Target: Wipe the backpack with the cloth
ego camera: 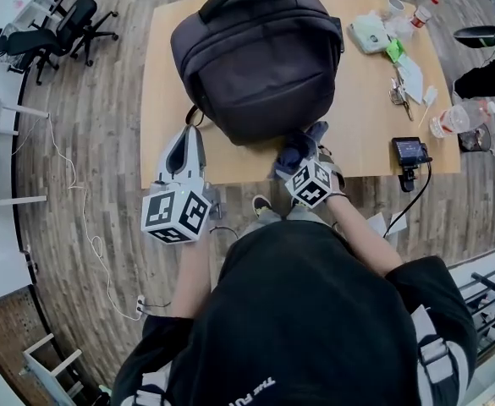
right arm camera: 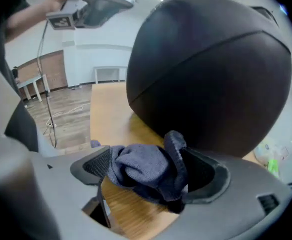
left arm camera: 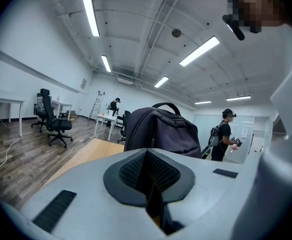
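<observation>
while the right gripper (right arm camera: pixel 153 176) is standing with jaws wide around the bunched cloth (ego camera: pixel 300 148), not clamping it, we are risking the cloth dropping at the table (ego camera: pixel 239 172) edge, centre of the head view, just below the backpack (ego camera: pixel 260 57); the left gripper (ego camera: pixel 189 135) is sitting closed, empty, lower left.

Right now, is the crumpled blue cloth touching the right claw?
Touching. Right gripper view shows the crumpled blue cloth bunched inside the open right claw, lying against its pads.
</observation>
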{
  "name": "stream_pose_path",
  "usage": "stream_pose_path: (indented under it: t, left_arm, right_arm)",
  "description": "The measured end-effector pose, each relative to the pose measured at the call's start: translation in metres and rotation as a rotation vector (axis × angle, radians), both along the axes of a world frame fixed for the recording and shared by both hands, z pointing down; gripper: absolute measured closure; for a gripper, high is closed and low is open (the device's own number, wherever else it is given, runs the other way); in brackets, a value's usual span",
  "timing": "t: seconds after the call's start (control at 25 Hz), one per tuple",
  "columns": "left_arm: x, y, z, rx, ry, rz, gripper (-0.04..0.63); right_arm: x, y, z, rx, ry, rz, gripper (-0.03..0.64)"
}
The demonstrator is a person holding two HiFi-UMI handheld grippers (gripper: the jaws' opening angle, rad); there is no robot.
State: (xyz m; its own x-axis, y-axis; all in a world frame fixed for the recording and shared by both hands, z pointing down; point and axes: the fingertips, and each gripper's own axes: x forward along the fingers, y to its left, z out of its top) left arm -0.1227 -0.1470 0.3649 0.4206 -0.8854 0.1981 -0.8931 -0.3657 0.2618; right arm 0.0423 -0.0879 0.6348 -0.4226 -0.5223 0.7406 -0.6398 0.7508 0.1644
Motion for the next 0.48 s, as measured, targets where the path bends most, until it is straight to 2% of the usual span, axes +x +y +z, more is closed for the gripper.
stream_pose_path:
  t: [0.16, 0.28, 0.36, 0.48]
  left_arm:
    - [-0.004, -0.001, 0.000, -0.001, -0.003, -0.005, 0.578]
    - [-0.001, -0.003, 0.000, -0.004, -0.002, 0.003, 0.578]
    - [0.002, -0.003, 0.000, -0.005, -0.001, 0.013, 0.578]
    - [0.004, -0.004, -0.003, -0.001, -0.003, 0.020, 0.578]
  right_arm:
    - [0.024, -0.008, 0.025, -0.076, -0.065, 0.158, 0.184]
    - [0.037, -0.014, 0.025, -0.097, -0.069, 0.181, 0.198]
    - [0.056, -0.015, 0.024, -0.101, -0.043, 0.199, 0.395]
    - [0.093, -0.023, 0.026, -0.101, -0.046, 0.280, 0.434]
